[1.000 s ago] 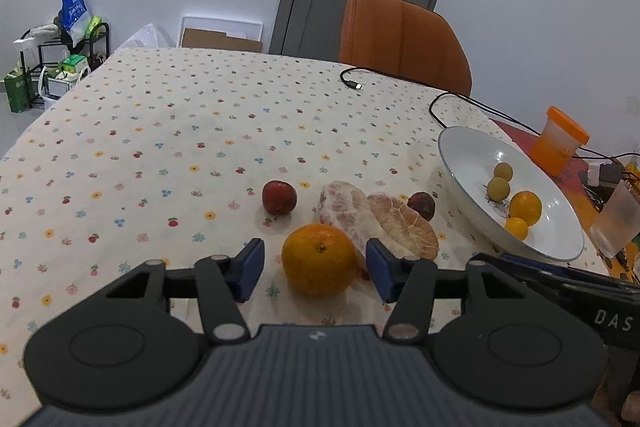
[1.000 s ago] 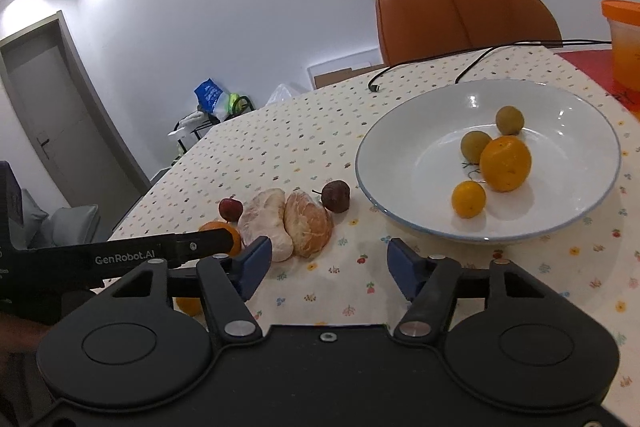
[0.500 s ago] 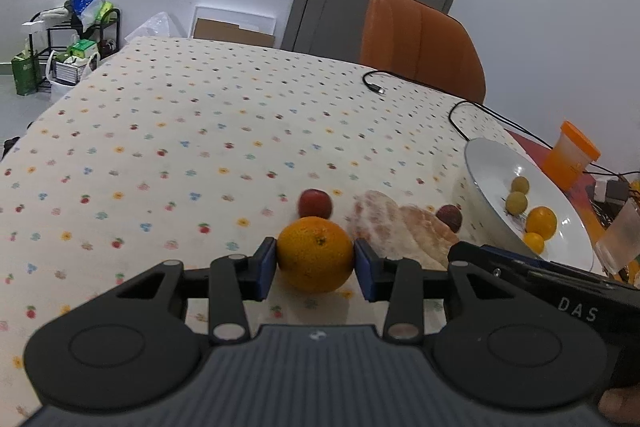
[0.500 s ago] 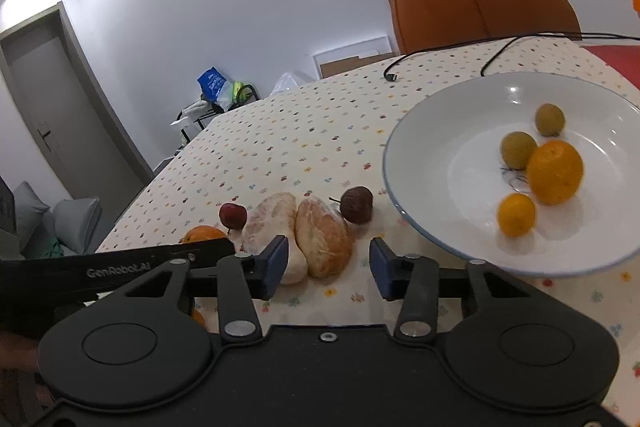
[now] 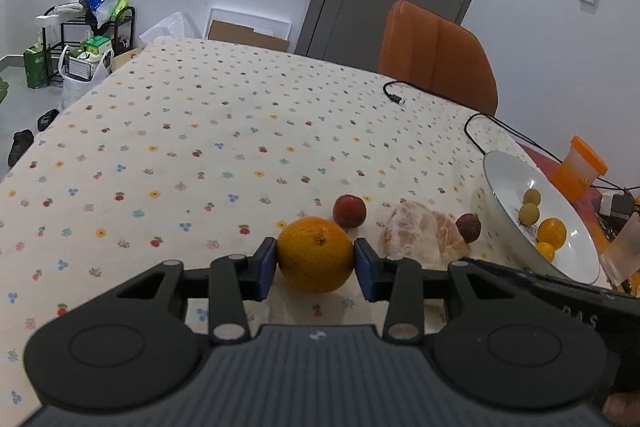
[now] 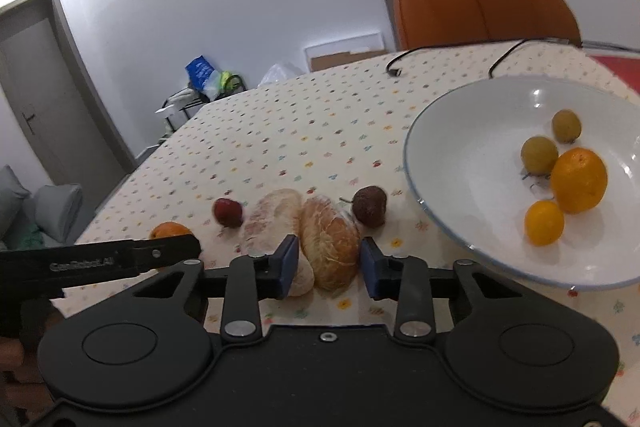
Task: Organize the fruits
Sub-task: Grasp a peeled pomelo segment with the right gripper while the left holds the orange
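My left gripper (image 5: 315, 267) is shut on a large orange (image 5: 315, 254) and holds it just above the flowered tablecloth. My right gripper (image 6: 329, 263) has its blue pads around the right one of two peeled pomelo segments (image 6: 330, 241); the pads sit close to its sides, and contact is unclear. The left segment (image 6: 272, 217) lies beside it. A small red fruit (image 6: 228, 212) and a dark brown fruit (image 6: 370, 206) rest on the cloth. A white bowl (image 6: 448, 163) at the right holds an orange (image 6: 578, 179) and three small yellow-green fruits.
An orange chair (image 5: 438, 55) stands at the table's far side. A black cable (image 5: 472, 123) runs across the cloth toward the bowl. An orange-lidded cup (image 5: 580, 169) and a clear cup (image 5: 626, 247) stand right of the bowl.
My left gripper closed on the orange and lifted it slightly. My right gripper moved left and forward from the bowl's front and narrowed its jaws around the right pomelo segment.
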### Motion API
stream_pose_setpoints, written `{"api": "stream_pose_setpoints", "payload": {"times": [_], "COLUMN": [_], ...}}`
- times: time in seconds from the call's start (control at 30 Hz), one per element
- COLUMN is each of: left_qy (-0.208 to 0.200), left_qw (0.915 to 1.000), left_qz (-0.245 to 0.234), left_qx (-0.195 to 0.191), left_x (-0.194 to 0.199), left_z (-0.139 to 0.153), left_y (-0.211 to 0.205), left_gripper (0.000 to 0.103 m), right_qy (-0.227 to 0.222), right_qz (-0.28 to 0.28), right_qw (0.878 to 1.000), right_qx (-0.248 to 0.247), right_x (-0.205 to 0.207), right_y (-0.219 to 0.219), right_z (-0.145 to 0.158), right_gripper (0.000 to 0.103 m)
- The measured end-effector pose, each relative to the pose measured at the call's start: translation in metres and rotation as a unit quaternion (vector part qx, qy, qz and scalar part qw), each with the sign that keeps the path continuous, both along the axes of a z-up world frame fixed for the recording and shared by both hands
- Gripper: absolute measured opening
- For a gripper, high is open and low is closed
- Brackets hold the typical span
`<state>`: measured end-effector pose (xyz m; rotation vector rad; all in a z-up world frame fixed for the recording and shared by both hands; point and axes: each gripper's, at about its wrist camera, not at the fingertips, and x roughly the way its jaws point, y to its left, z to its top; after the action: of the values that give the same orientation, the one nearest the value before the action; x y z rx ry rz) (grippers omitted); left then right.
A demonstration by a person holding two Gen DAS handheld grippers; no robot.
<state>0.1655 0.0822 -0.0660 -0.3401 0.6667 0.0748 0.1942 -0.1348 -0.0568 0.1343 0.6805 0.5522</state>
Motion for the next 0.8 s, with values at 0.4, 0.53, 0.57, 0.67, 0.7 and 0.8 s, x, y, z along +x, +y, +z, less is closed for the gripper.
{"api": "stream_pose_setpoints", "payload": {"times": [0.4, 0.53, 0.57, 0.67, 0.7, 0.8], "left_qy": [-0.002, -0.005, -0.005, -0.007, -0.007, -0.006], "left_qw": [1.0000, 1.0000, 0.9999, 0.9999, 0.9999, 0.9998], "left_qz": [0.001, 0.002, 0.002, 0.003, 0.003, 0.005], "left_qx": [-0.005, -0.008, -0.009, -0.012, -0.013, -0.015], "left_x": [-0.003, -0.004, -0.005, -0.005, -0.005, -0.007], "left_z": [0.000, 0.000, 0.000, -0.001, -0.001, -0.002], "left_y": [0.009, 0.012, 0.014, 0.017, 0.019, 0.022], "left_gripper": [0.040, 0.040, 0.040, 0.040, 0.040, 0.040], "right_qy": [-0.001, -0.007, -0.008, -0.007, -0.006, -0.001], "right_qz": [0.002, 0.001, 0.000, -0.005, -0.007, -0.010], "right_qw": [1.000, 1.000, 1.000, 0.999, 0.999, 0.999], "right_qx": [-0.014, -0.027, -0.030, -0.033, -0.034, -0.038], "right_x": [-0.001, -0.001, -0.001, 0.002, 0.004, 0.007], "right_y": [0.009, 0.016, 0.018, 0.021, 0.022, 0.027], "right_z": [0.004, 0.003, 0.002, 0.002, 0.002, 0.001], "right_gripper": [0.027, 0.028, 0.028, 0.030, 0.031, 0.037]}}
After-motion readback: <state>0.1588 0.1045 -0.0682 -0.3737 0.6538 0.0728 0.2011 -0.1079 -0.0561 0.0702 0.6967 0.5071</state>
